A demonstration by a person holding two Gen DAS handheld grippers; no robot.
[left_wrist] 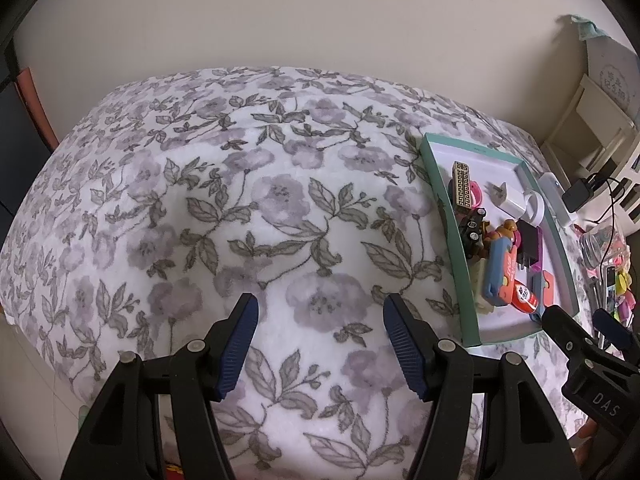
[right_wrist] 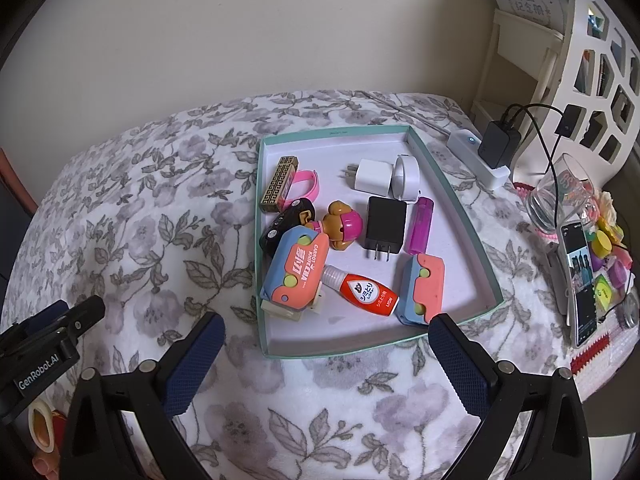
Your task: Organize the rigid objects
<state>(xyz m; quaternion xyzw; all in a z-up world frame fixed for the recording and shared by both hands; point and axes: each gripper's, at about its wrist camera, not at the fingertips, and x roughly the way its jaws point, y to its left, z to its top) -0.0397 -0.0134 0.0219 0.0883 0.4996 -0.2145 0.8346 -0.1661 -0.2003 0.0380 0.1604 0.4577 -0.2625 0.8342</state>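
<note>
The left gripper (left_wrist: 320,344) hangs over the bare floral blanket (left_wrist: 224,208), fingers about half open and holding nothing. The right gripper (right_wrist: 326,364) hovers just before the tray's near edge, fingers wide apart and also empty.

The tray (right_wrist: 456,200) lies toward the bed's right side and already holds all the small things. From left to right: a patterned bar (right_wrist: 278,184) and pink band (right_wrist: 308,182), a black toy car (right_wrist: 286,226), a big carrot knife (right_wrist: 298,276), a doll (right_wrist: 342,228), a red bottle (right_wrist: 366,294), white charger (right_wrist: 372,176), black charger (right_wrist: 384,224), a purple lighter (right_wrist: 421,224) and a small carrot knife (right_wrist: 422,288).

They lie mixed and partly overlapping at the left. Nothing loose remains on the blanket, so collecting seems done, I think; sorting inside the tray may remain.
</note>
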